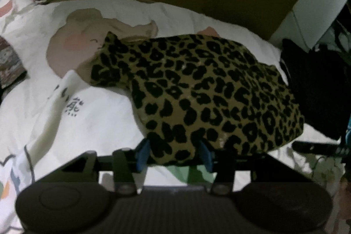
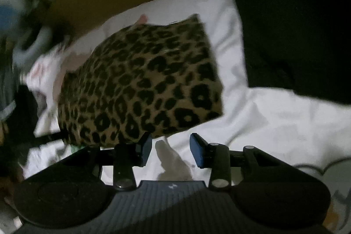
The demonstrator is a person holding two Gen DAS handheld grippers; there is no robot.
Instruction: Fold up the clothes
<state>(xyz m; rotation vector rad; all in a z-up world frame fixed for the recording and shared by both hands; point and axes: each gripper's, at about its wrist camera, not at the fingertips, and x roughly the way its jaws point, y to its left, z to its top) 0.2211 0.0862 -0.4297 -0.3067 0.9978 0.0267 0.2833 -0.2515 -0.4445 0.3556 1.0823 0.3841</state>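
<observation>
White bedsheet [image 1: 105, 106]: one leopard-print garment [image 1: 208, 91], two tools, both parted.

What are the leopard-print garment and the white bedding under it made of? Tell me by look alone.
Leopard-print garment: soft fabric, matte, seemingly thick; it keeps rounded, bulky edges. Knit or fleece cannot be told through the blur.
White bedding: thin woven cloth, probably cotton or a blend, matte, with fine creases and a flat printed cartoon and characters. The exact fibre stays open.
</observation>
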